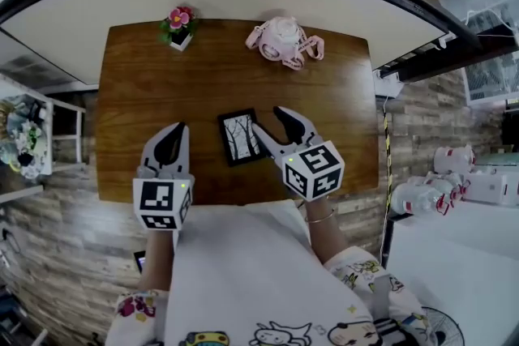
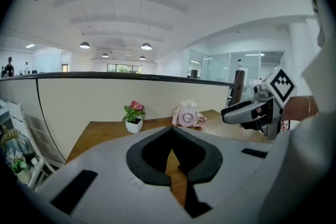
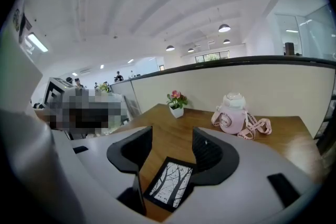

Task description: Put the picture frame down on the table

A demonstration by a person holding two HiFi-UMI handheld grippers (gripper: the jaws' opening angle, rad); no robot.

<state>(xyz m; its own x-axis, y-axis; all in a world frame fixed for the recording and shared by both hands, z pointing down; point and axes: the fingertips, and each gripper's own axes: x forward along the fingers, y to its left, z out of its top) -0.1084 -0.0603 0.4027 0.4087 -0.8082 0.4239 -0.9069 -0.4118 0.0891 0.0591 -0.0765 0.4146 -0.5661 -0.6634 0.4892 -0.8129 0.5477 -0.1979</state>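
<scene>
Right hand-held gripper (image 1: 270, 120) agape over picture frame (image 1: 241, 137) — table (image 1: 154, 85) edge close

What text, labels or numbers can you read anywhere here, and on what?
No text can be read anywhere.
Frame: tree picture, no words.
Pink bottle: round emblem, too small to read.
Cubes: black-and-white square markers, no letters.
Shirt: cartoon prints, no legible words.
</scene>
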